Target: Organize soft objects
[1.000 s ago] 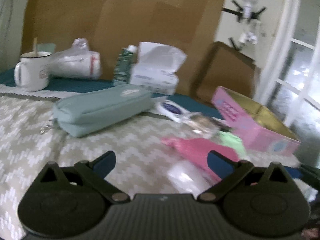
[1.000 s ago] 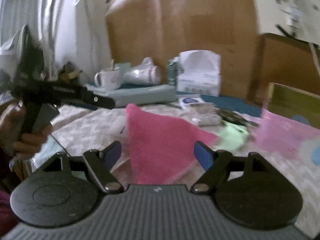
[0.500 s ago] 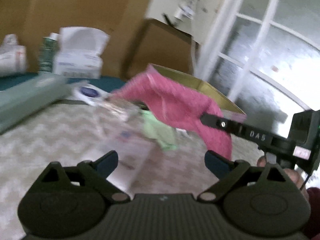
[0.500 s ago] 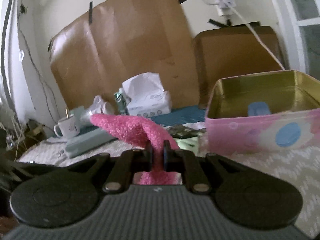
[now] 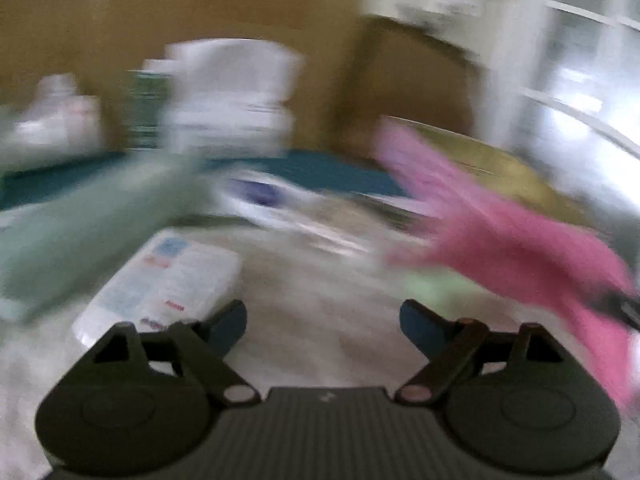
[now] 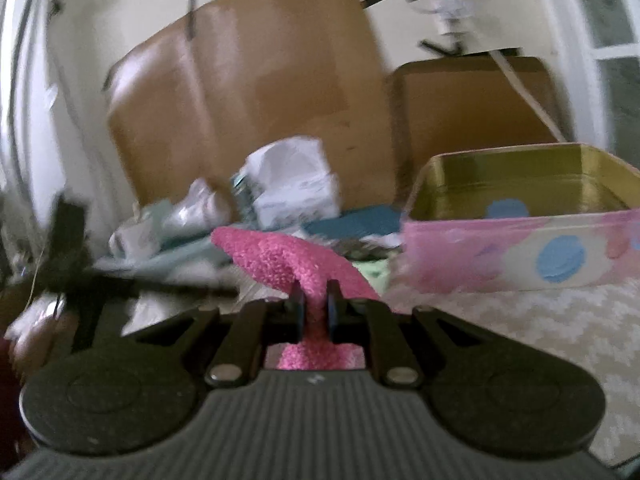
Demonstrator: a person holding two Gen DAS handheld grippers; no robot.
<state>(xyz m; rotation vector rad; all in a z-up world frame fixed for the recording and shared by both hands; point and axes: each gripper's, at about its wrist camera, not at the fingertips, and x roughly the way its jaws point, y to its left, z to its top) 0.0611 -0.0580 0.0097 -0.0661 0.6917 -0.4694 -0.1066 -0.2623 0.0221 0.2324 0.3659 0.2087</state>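
The right gripper pinches the pink sock mid-length, lifted just left of the pink tin, likely its destination. The left gripper hovers wide apart, empty, left of the tin.

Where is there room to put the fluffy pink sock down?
The pink tin looks nearly empty inside. Bare patterned cloth lies in front of it. Crowded: behind the pink sock, around the tissue box and green cloth.
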